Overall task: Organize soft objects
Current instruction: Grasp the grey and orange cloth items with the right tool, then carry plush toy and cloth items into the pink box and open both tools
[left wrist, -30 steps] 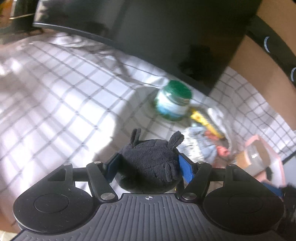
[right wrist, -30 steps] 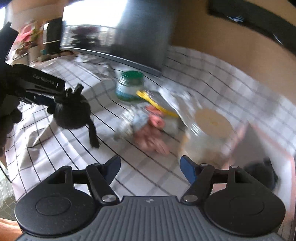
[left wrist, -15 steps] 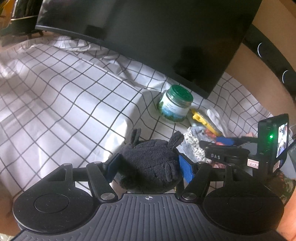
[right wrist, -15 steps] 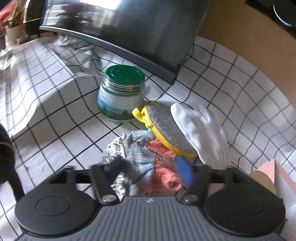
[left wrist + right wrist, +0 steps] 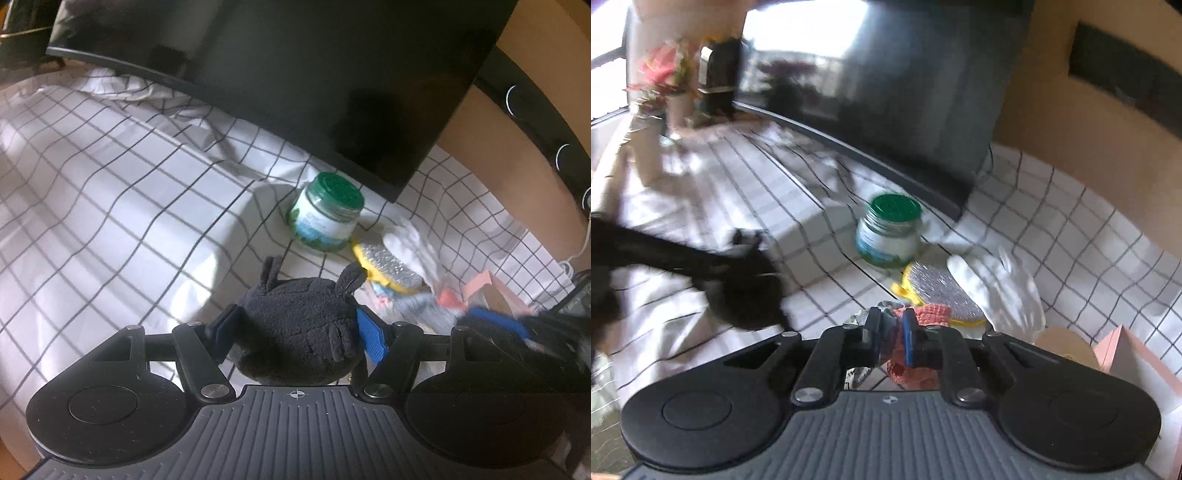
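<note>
Black plush toy [image 5: 299, 325] fills our left gripper [image 5: 298, 332]; beside the green-lidded jar [image 5: 890, 230], our right gripper [image 5: 891, 338] pinches a half-hidden pink cloth [image 5: 916, 369].

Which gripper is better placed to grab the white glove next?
Neither is free: the left gripper is shut on the black plush toy, the right gripper on bunched cloths. The right sits nearer the white glove.

matt fuzzy fleece plush toy [image 5: 301, 328], glossy glass jar [image 5: 325, 218], glittery scouring pad [image 5: 942, 291], coarse knit pink cloth [image 5: 923, 317]
</note>
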